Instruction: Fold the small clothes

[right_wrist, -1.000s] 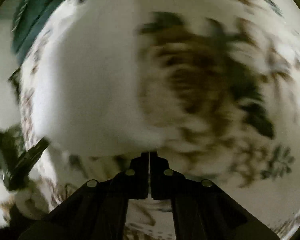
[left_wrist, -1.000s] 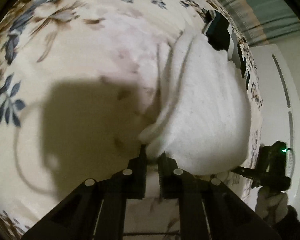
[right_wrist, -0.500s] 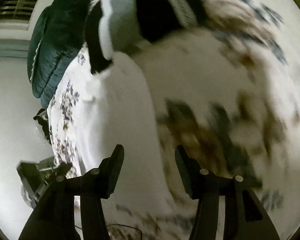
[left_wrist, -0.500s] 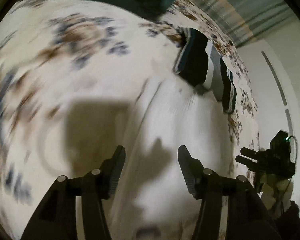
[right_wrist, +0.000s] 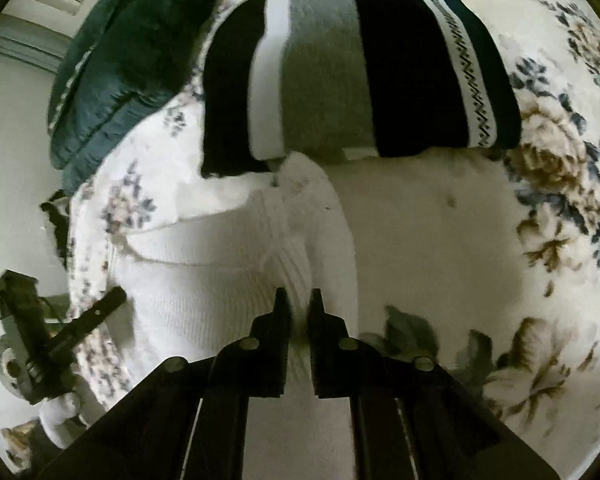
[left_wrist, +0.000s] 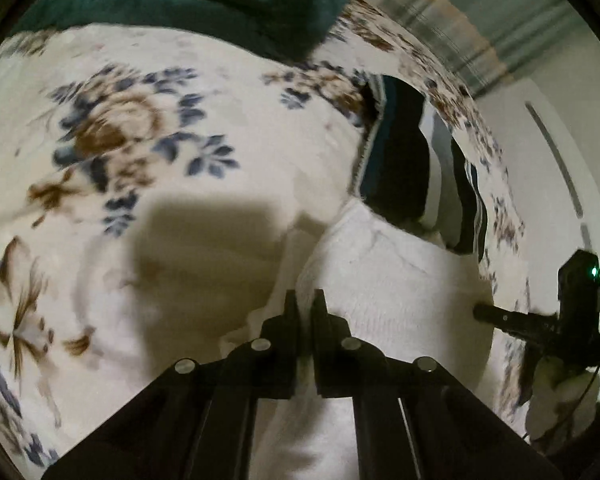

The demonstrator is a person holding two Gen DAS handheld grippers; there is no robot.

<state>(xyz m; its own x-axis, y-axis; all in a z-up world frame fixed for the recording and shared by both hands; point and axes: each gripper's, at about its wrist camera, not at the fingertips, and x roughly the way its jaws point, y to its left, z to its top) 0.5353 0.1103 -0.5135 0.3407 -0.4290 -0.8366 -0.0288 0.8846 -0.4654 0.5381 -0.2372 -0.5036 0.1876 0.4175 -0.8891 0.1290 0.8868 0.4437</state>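
Note:
A white knit garment (left_wrist: 392, 288) lies folded on a floral bedspread (left_wrist: 140, 152); it also shows in the right wrist view (right_wrist: 228, 264). My left gripper (left_wrist: 305, 304) is shut on the garment's left edge. My right gripper (right_wrist: 298, 302) is shut on a ribbed fold of the garment at its other side. The right gripper also shows in the left wrist view (left_wrist: 484, 314) at the garment's right edge, and the left gripper in the right wrist view (right_wrist: 112, 300).
A folded striped black, grey and white garment (right_wrist: 352, 68) lies just beyond the white one, touching its far edge; it also shows in the left wrist view (left_wrist: 404, 168). A dark green quilted cover (right_wrist: 116, 56) lies at the bed's far side, with striped curtains (left_wrist: 460, 12) behind.
Half a second ago both grippers were open and raised above the bed. Now both have come down and shut on opposite edges of the white garment.

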